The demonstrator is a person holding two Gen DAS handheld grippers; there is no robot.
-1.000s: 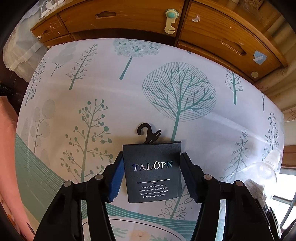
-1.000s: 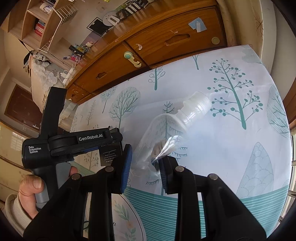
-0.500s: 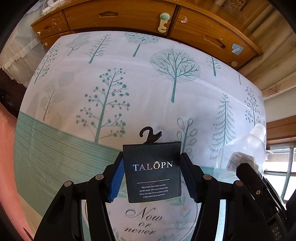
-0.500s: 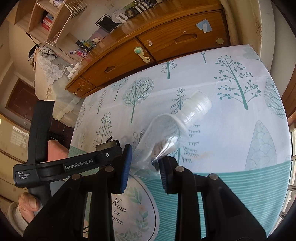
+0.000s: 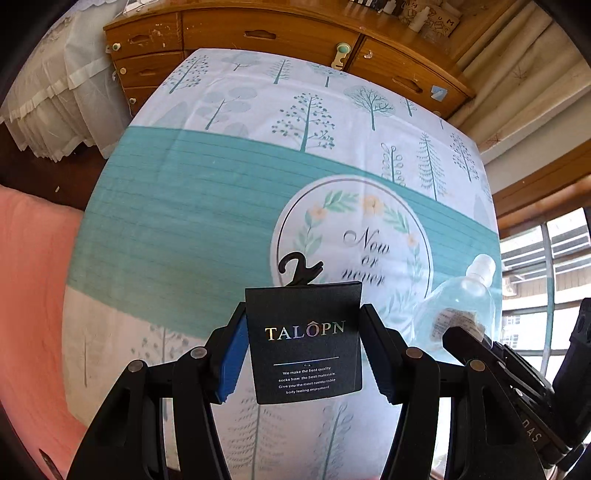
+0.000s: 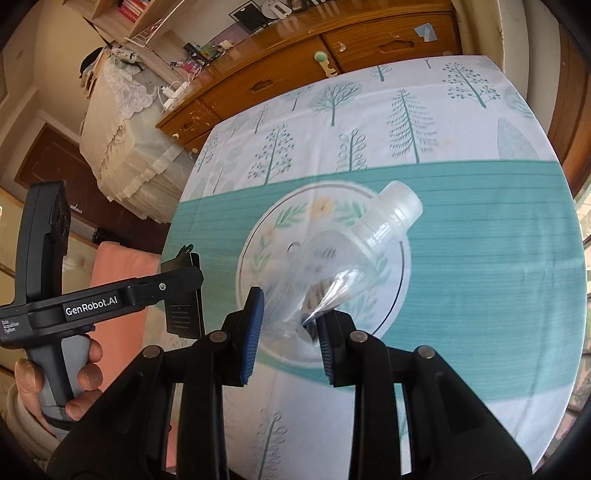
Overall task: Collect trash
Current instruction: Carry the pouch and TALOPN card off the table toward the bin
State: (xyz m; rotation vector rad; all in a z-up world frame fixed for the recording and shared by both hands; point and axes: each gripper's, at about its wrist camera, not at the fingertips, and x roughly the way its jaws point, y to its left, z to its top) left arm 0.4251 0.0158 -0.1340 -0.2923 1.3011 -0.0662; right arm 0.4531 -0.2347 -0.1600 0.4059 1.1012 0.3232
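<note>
My left gripper is shut on a black cardboard sock tag printed "TALOPN", with a small black hook at its top. The tag hangs above the tablecloth. My right gripper is shut on a crushed clear plastic bottle; its capped neck points up and to the right. In the left wrist view the bottle shows at the right, beside the tag. In the right wrist view the left gripper appears at the left with the tag, held by a hand.
A table under a white and teal tree-print cloth with a round "Now or never" emblem lies below both grippers. A wooden dresser stands behind it. A pink cushion sits left; a lace-covered stand and a window flank the table.
Both grippers have pulled back across the table toward its near edge and risen, still holding the tag and the bottle. The teal band and round emblem now lie under them.
</note>
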